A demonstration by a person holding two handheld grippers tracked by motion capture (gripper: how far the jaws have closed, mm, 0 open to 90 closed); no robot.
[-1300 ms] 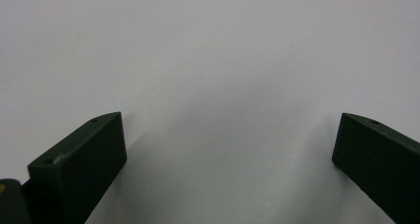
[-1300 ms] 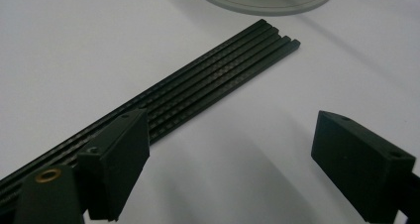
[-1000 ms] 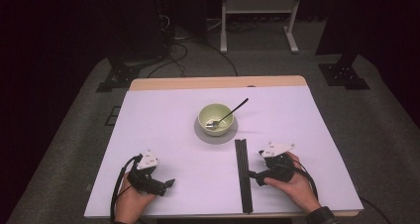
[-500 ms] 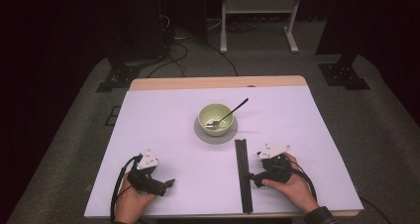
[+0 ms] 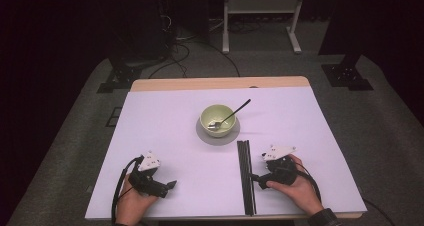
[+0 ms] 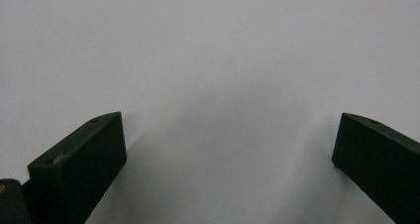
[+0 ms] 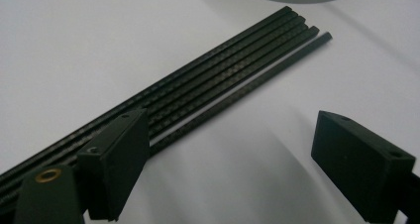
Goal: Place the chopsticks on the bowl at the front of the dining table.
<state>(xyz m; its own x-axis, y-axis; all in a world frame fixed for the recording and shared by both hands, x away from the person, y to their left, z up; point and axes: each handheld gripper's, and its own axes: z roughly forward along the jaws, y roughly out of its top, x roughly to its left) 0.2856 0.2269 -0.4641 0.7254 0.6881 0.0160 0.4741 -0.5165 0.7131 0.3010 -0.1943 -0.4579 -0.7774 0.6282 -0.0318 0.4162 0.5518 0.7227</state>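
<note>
On the near left of the table (image 5: 165, 116), the left tongs (image 5: 170, 185) rest low on the bare white surface, jaws spread wide with nothing between them; the left gripper view confirms only plain tabletop in the gap (image 6: 228, 149). Toward the middle and farther back, a pale green bowl (image 5: 218, 120) sits on a grey saucer (image 5: 218, 134) with a spoon (image 5: 235, 112) leaning in it. Just right of centre lies the bundle of black rods (image 5: 245, 176), its long axis running from the near edge away toward the saucer, the far ends stopping just short of it. The right tongs (image 5: 256, 178) sit immediately to the right of the rods, tips pointing leftward at them, jaws wide open and holding nothing. In the right gripper view (image 7: 228, 169) one jaw already overlaps the nearest rod while the other stands clear over bare table. The right hand is plainly the nearer one; closing on the bundle would likely need a small shift leftward, across the rods' length.
</note>
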